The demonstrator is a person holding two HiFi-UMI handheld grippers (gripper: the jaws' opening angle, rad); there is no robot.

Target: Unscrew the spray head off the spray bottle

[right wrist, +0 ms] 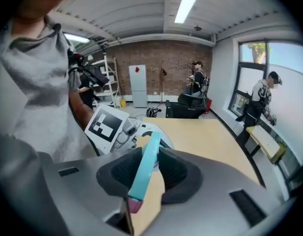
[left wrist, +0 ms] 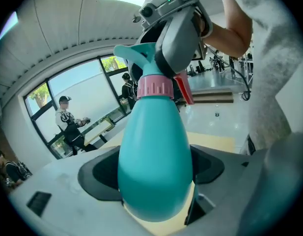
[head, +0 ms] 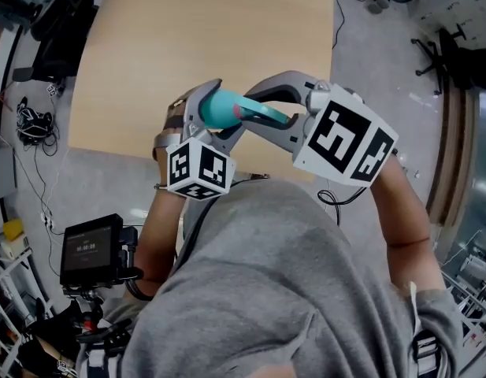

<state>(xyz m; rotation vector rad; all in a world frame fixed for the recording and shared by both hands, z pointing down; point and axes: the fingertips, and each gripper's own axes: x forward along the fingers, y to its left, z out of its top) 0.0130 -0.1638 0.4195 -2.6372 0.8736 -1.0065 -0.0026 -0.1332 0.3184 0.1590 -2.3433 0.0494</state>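
A teal spray bottle [head: 217, 107] is held in the air over the near edge of the wooden table [head: 187, 38]. My left gripper [head: 203, 110] is shut on its fat body [left wrist: 153, 166], one dark pad on each side. Above the body sit a pink collar [left wrist: 155, 87], the teal spray head [left wrist: 134, 53] and a red trigger [left wrist: 184, 90]. My right gripper [head: 254, 110] comes in from the right and is shut on the spray head [right wrist: 146, 166], whose thin teal top runs between the two black pads. The bottle lies roughly level, its head toward the right gripper.
A black device with a screen [head: 91, 250] sits on a stand at the lower left. Cables [head: 30, 120] lie on the floor to the left, and an office chair [head: 455, 53] stands at the right. People stand by the windows [left wrist: 68, 122] beyond the table.
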